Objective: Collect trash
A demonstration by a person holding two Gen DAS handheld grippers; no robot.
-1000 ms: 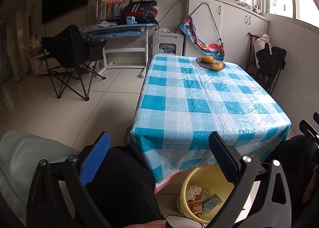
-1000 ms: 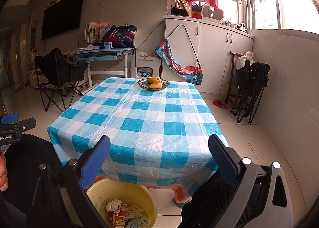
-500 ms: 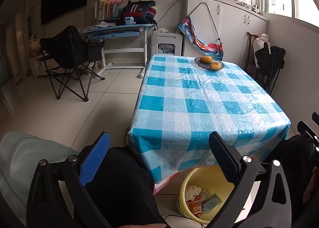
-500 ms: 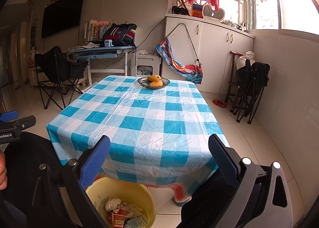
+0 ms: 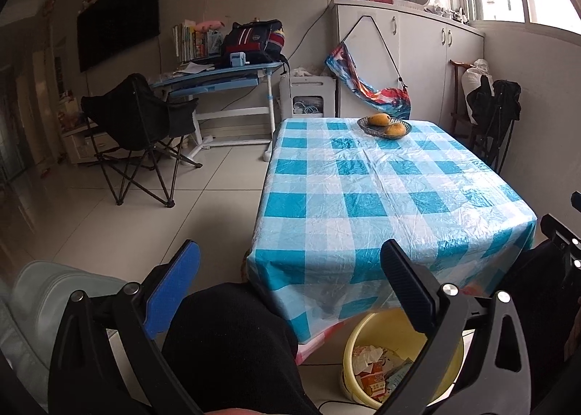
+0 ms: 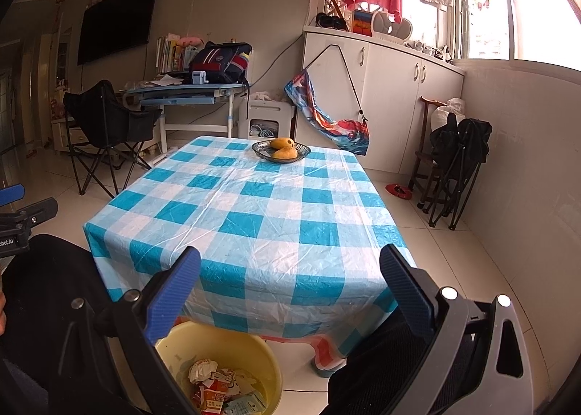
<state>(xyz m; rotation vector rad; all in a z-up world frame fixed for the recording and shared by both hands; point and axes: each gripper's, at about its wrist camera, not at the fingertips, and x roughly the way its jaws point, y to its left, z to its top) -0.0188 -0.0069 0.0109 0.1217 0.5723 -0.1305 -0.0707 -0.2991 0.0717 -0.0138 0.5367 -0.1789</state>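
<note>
Left gripper (image 5: 290, 284) & right gripper (image 6: 290, 284) wide apart, empty, trash (image 6: 221, 389) in yellow bin (image 6: 254, 353)

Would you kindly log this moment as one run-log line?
left gripper: open, empty | right gripper: open, empty | yellow bucket: holds trash | checkered tablecloth: only fruit bowl

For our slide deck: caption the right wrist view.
Open right claw above yellow bucket of trash, facing checked table.

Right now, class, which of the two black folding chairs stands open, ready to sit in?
The black camping chair beside the blue desk stands unfolded; the other chair, by the right-hand wall, is folded up.
</note>
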